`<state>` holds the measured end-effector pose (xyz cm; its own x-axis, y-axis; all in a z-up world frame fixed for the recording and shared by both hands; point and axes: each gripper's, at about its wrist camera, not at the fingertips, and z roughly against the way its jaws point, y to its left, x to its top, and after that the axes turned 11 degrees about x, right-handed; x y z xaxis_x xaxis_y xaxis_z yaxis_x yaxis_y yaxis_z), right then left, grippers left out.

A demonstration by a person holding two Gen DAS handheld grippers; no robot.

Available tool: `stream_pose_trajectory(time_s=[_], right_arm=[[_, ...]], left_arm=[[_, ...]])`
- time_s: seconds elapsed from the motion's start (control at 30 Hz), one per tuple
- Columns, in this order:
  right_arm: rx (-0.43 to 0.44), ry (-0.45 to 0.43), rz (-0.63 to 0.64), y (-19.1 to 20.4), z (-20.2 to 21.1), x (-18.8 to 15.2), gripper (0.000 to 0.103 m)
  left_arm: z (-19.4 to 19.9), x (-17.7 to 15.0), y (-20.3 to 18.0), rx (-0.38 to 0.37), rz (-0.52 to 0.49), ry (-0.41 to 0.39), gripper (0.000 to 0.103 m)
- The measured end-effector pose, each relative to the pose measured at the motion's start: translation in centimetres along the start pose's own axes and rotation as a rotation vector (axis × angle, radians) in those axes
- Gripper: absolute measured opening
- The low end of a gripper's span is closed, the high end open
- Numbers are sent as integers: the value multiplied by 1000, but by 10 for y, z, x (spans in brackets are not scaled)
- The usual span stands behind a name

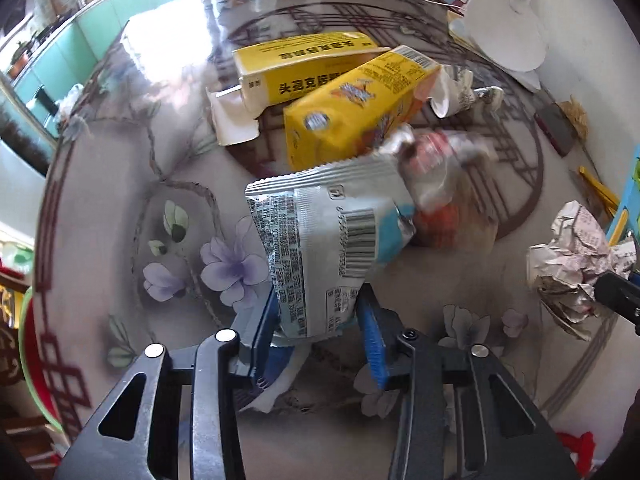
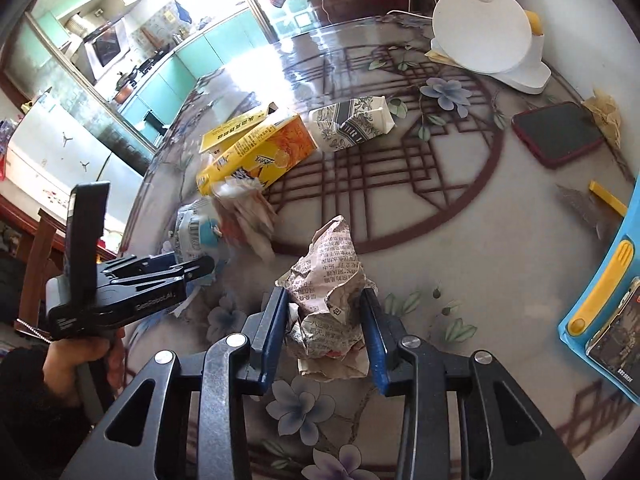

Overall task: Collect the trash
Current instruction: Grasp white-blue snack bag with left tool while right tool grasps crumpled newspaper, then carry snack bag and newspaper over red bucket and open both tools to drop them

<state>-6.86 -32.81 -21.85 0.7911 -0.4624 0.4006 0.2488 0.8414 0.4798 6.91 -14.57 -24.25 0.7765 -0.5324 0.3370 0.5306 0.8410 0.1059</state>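
In the left wrist view my left gripper [image 1: 320, 320] is shut on the lower end of a silver snack wrapper [image 1: 332, 232] with a barcode, its blue pads [image 1: 372, 340] pressing both sides. My right gripper [image 2: 326, 312] is shut on a crumpled newspaper ball [image 2: 332, 292] just above the table; the same crumpled newspaper ball [image 1: 568, 260] shows at the right of the left wrist view. The left gripper [image 2: 192, 268] appears in the right wrist view at the left, held by a hand. Behind the wrapper lie a yellow drink carton [image 1: 352, 112], a yellow box [image 1: 304, 68] and crumpled packaging [image 1: 436, 160].
The round flower-patterned table [image 2: 440, 240] also bears a patterned milk carton [image 2: 352, 120], a red-cased phone [image 2: 558, 134], a white round lamp [image 2: 480, 36] at the back right, and a blue tray [image 2: 600, 292] at the right edge. Kitchen cabinets lie beyond the far edge.
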Motion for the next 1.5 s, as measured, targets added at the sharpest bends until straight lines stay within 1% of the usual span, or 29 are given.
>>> stream_pose_trajectory(time_s=[0.07,0.17,0.27,0.4,0.7,0.87,1.0,1.2,1.5], right_arm=[[4,-6,11,2,2,0,34],[8,-19,32,9,3,4,34],[8,-30,60,18,5,9,34],[13,-43,103,33,9,18,34],[43,-91,165,64,18,32,34],[57,-110,195,80,24,35,34],[67,-118,212,89,26,36,34],[80,-128,228,100,29,36,34],[100,-135,266,116,31,35,34]], left_arm=[[5,-1,2,-10,13,-10,29],[21,-4,8,-7,46,-57,25],[40,-7,18,-15,88,-97,25],[62,-10,29,-19,113,-133,25],[90,-8,51,-26,181,-183,25],[103,-10,56,-35,185,-217,25],[108,-10,57,-42,187,-227,25],[113,-14,58,-33,179,-243,25],[122,-20,67,-32,195,-264,25]])
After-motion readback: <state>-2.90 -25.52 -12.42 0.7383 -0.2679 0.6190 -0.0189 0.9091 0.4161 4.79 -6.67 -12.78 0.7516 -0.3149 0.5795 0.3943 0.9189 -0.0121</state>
